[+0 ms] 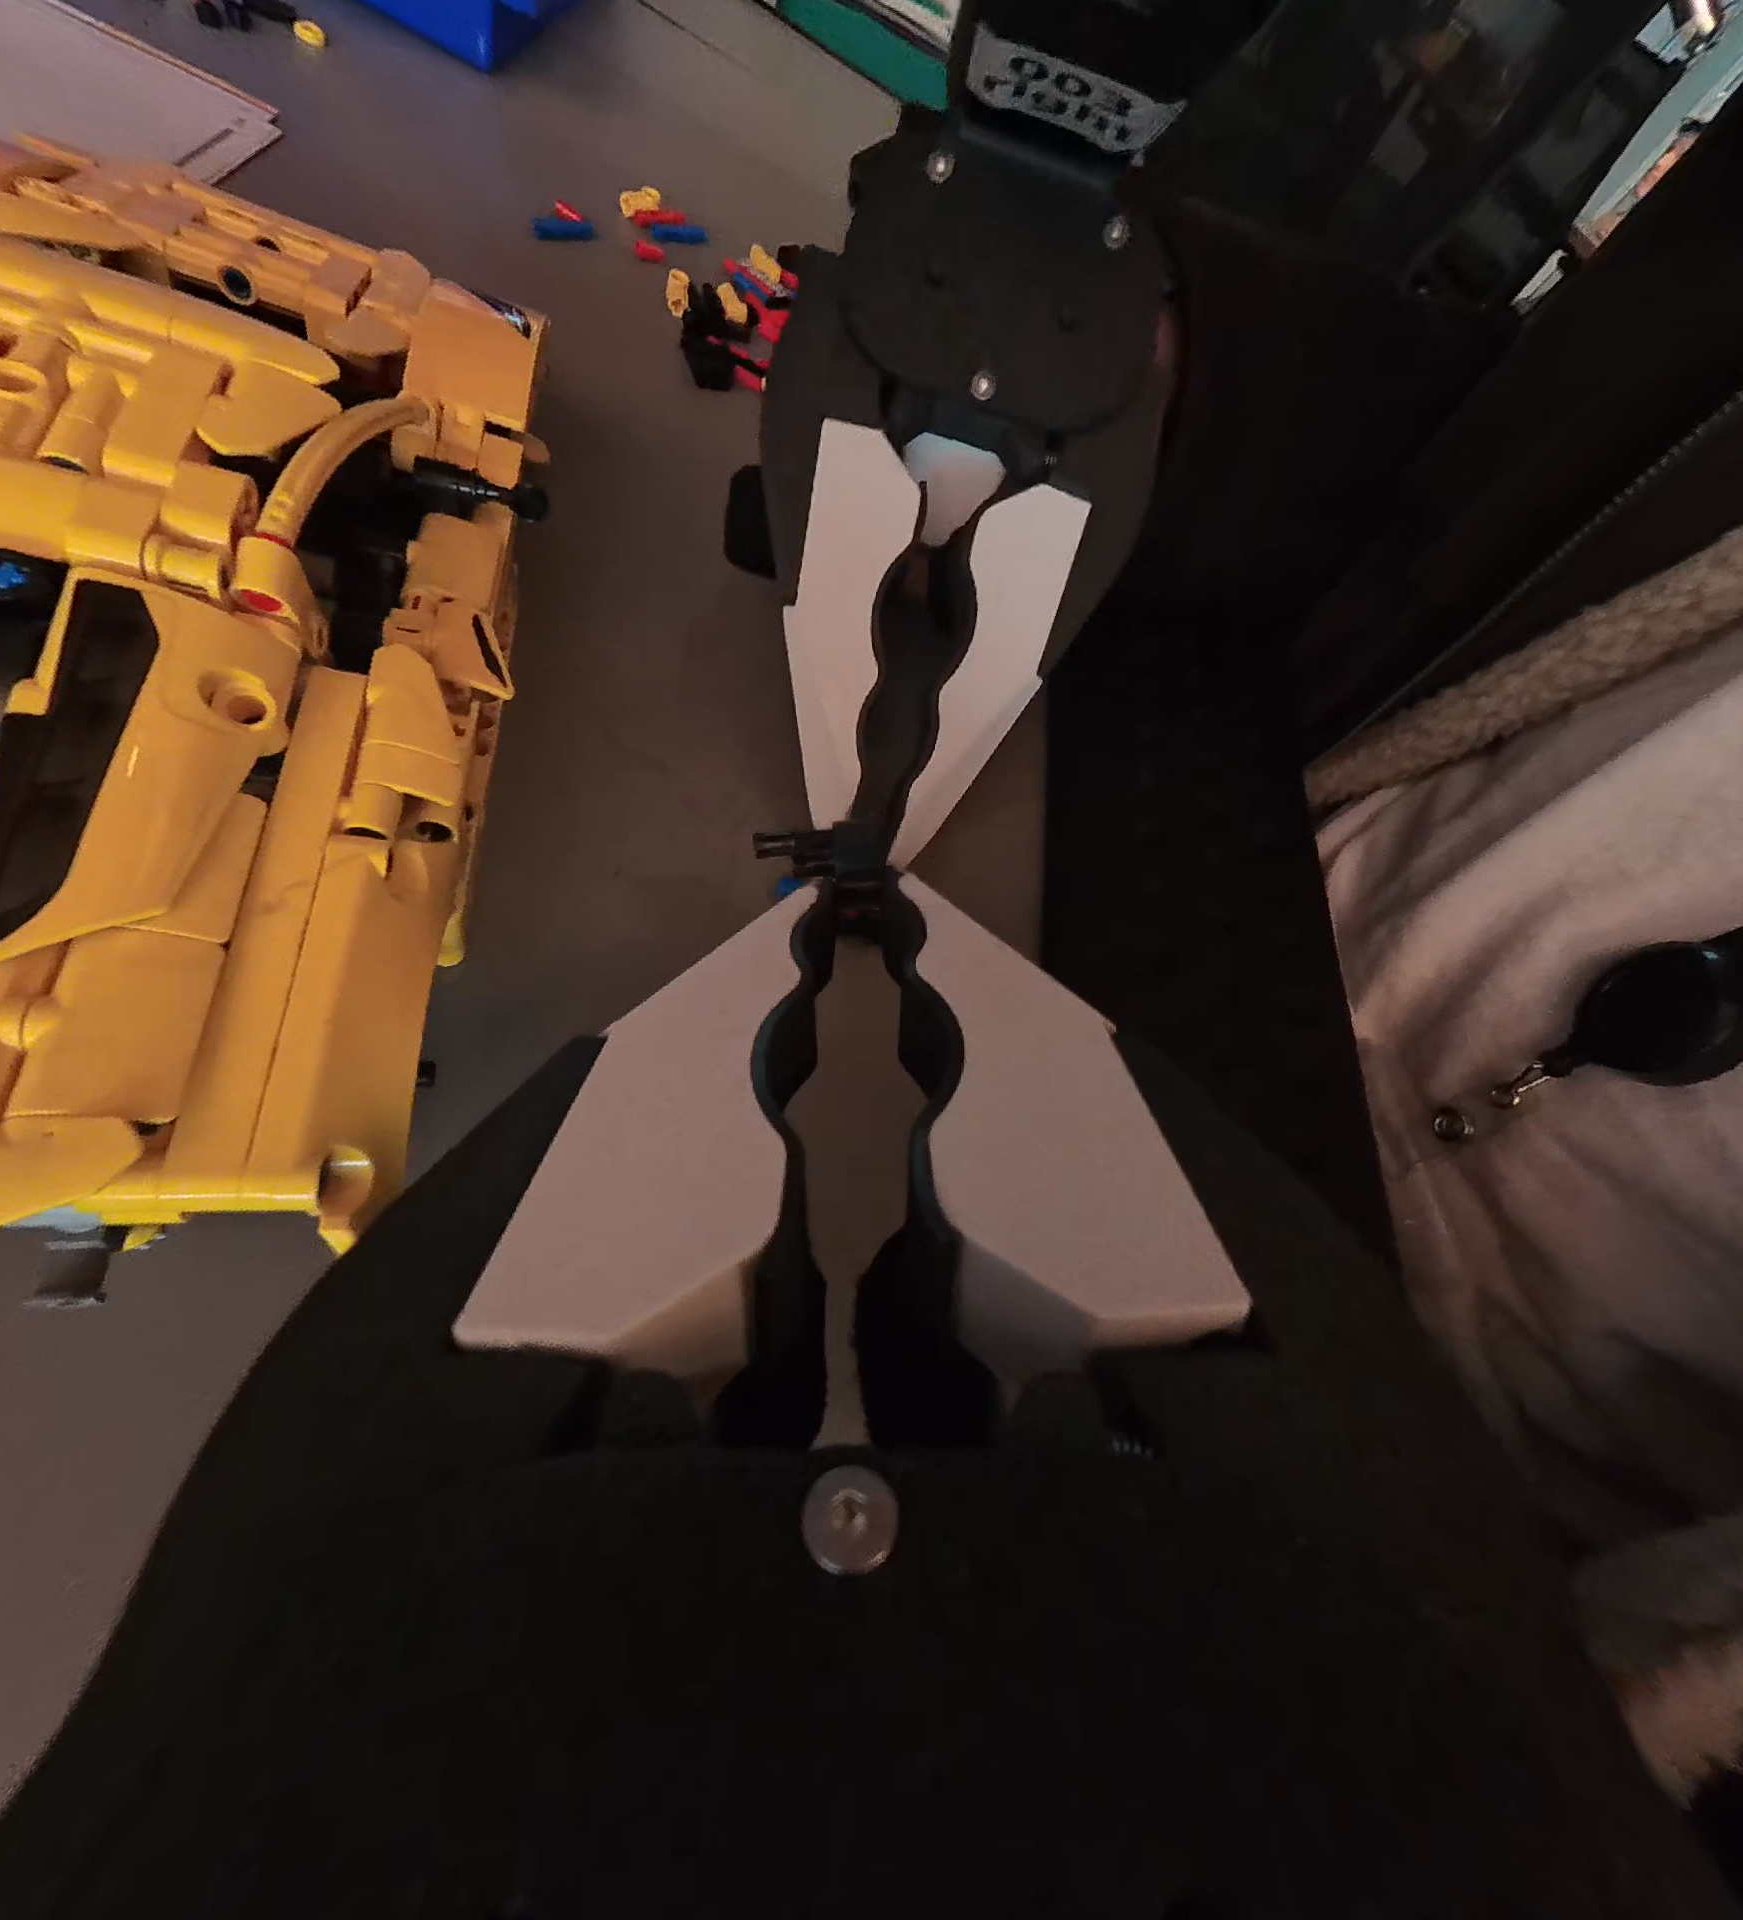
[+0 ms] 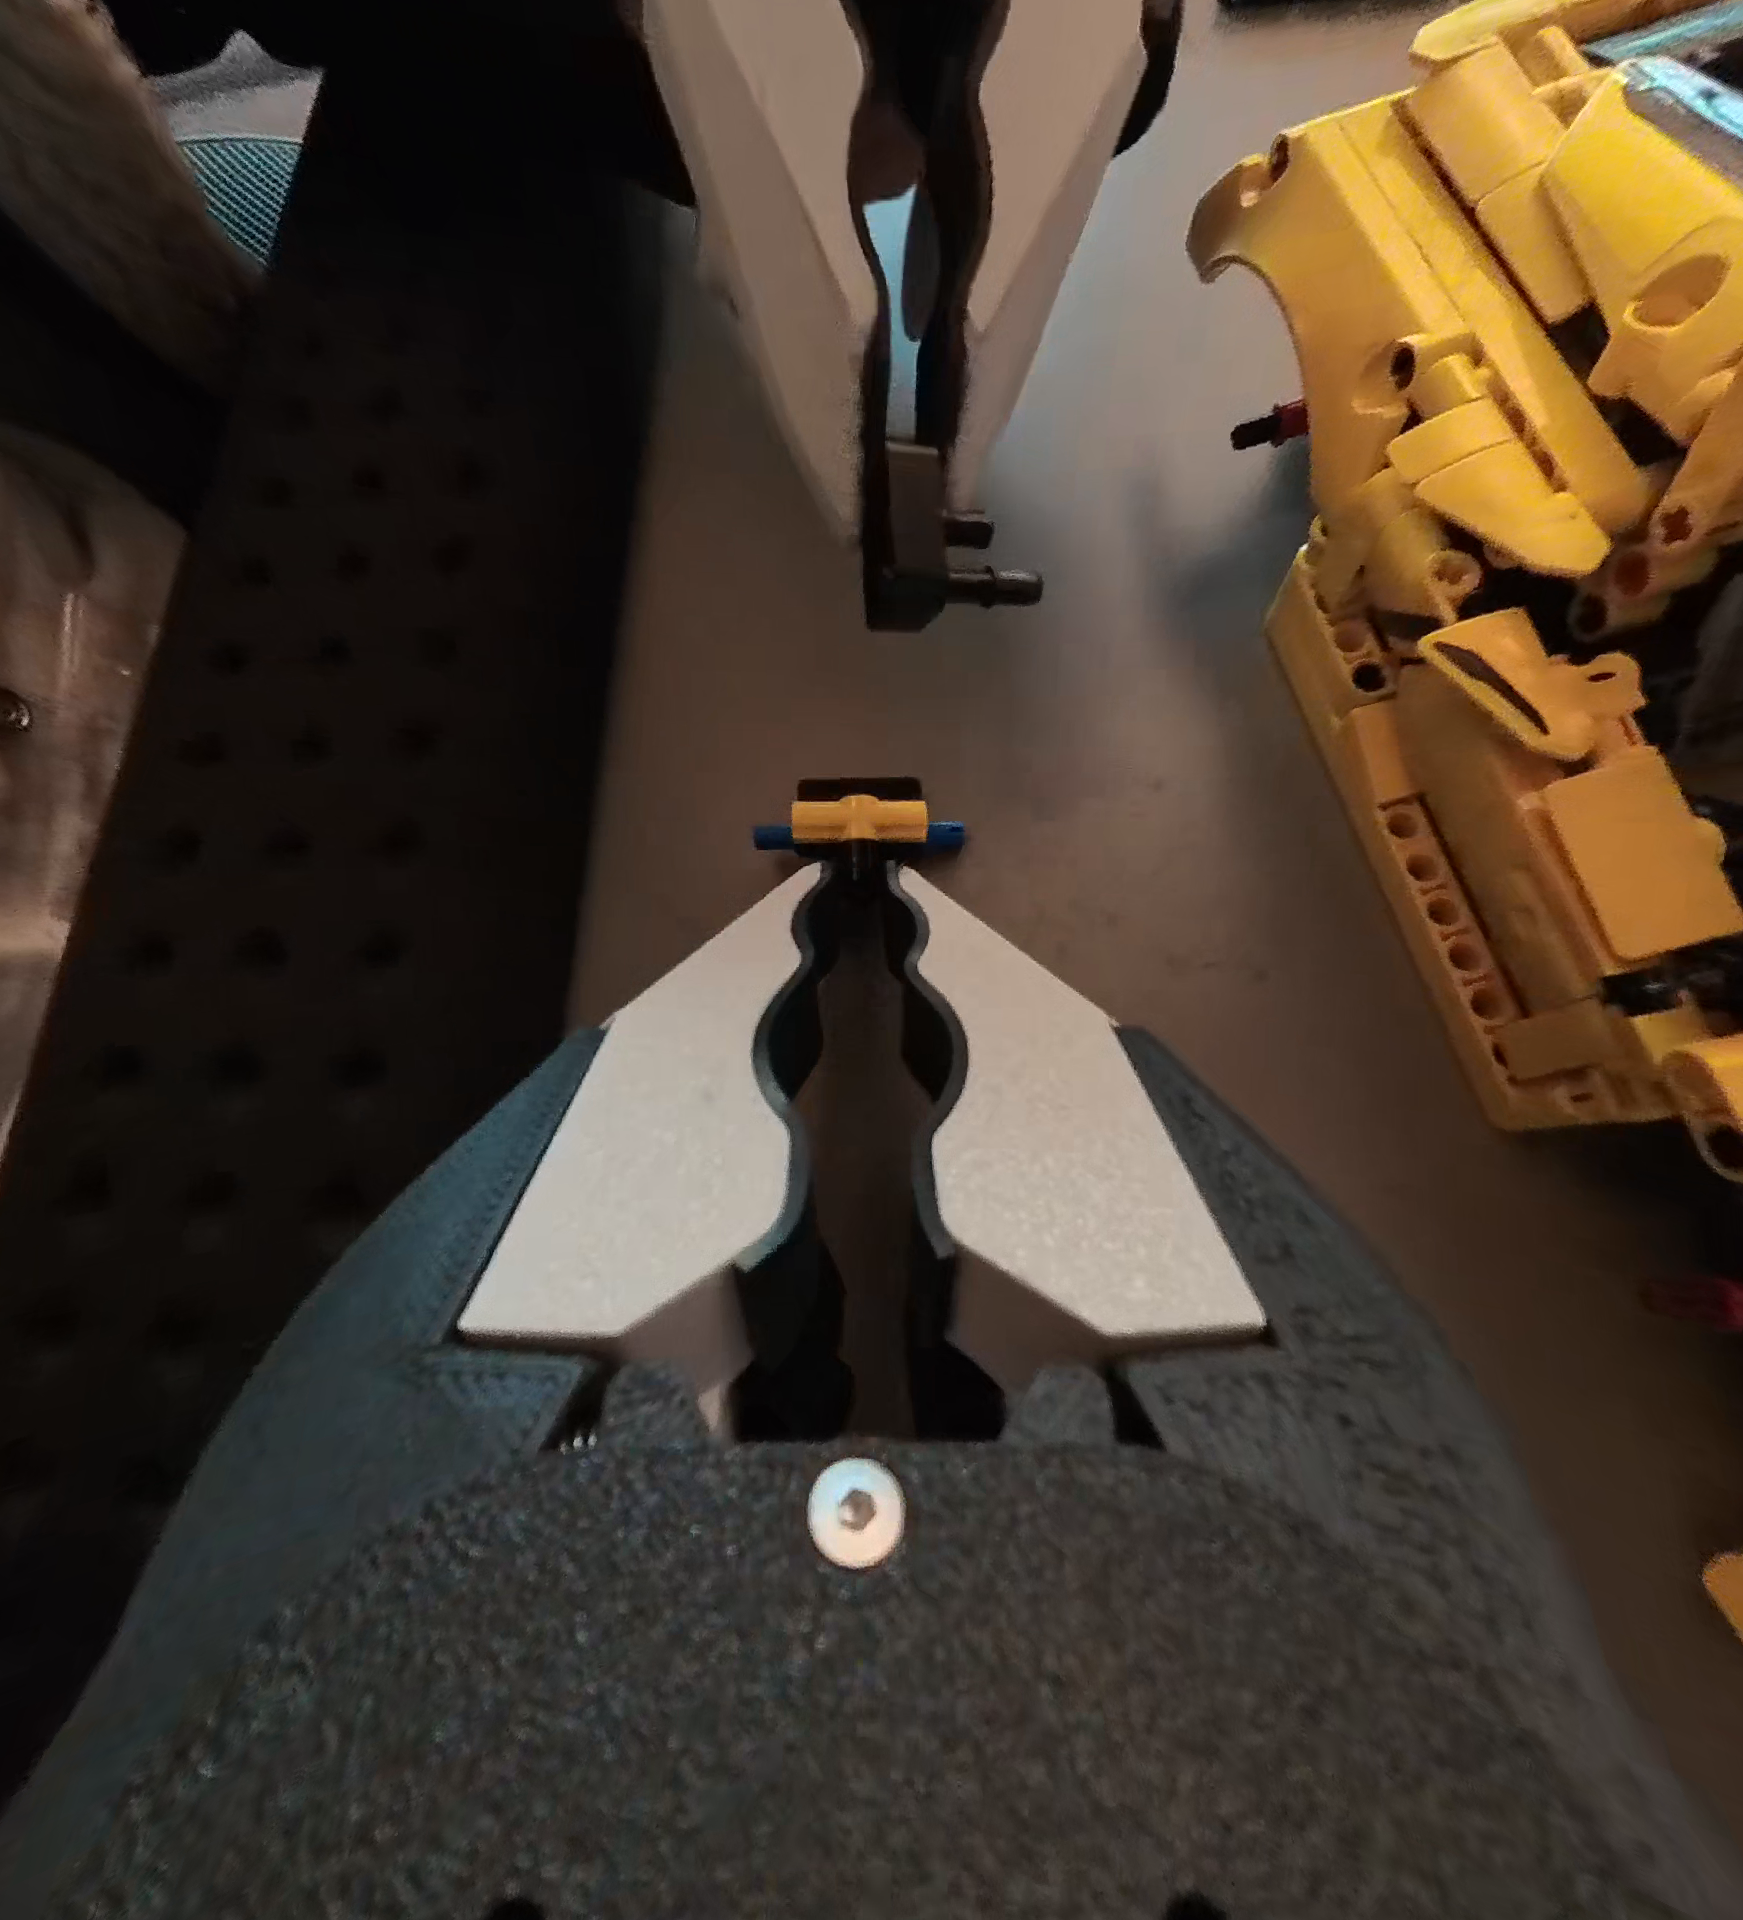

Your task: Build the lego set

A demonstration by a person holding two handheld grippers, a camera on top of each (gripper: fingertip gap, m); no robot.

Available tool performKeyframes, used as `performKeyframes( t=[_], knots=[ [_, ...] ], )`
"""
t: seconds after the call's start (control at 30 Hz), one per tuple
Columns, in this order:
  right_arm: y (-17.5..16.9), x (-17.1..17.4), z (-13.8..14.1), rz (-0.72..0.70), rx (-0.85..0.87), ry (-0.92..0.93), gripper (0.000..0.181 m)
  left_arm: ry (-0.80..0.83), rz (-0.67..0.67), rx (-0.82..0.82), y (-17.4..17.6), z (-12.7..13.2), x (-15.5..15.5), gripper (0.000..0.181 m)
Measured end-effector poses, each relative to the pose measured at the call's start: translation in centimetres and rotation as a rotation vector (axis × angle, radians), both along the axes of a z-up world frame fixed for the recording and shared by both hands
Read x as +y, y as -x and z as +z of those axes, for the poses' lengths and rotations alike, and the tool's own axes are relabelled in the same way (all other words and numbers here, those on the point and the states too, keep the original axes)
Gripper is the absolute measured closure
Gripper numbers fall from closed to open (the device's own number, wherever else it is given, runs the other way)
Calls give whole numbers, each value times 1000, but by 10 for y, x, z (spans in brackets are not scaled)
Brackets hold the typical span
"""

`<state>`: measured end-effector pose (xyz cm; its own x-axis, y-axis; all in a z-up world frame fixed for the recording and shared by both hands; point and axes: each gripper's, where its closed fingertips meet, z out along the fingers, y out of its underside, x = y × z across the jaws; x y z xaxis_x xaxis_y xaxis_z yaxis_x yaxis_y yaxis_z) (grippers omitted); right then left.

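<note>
The yellow model car [image 1: 192, 675] sits on the bench [image 1: 618, 644], off to one side. Left gripper [image 1: 854, 902] pinches a black pin piece [image 2: 934, 566]; right gripper [image 2: 856, 871] pinches a small yellow connector [image 2: 854, 819], its blue axle crosswise. They face tip to tip, just apart.

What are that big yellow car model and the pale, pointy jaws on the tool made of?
The yellow car model looks like moulded hard plastic: smooth, slightly glossy, with pin holes and seams. The right gripper has pale, matte wedge-shaped jaws with a fine grain, probably printed plastic, lined with wavy black strips, possibly rubber.
</note>
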<state>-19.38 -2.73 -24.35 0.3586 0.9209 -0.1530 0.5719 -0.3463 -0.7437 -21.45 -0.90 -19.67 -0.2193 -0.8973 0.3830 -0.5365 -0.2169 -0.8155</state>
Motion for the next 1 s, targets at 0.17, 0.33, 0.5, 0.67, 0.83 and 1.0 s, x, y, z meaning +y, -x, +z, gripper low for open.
performKeyframes(
  t=[0.17,0.33,0.5,0.67,0.83,1.0],
  knots=[
    [1,0,7,-10,38,19,168,-7,4,37,1,-8,0,173],
    [8,13,48,-64,214,-57,168,23,-9,29,-2,-6,-4,173],
    [10,18,57,-81,259,-101,169,19,-37,14,-4,-2,-11,173],
    [11,17,47,-67,211,-108,171,42,-26,4,-6,0,-8,173],
    [10,23,50,-95,256,-110,171,98,16,-47,-11,5,-1,173],
    [3,33,62,-168,387,-117,167,197,72,-149,-14,17,8,173]
  ],
)
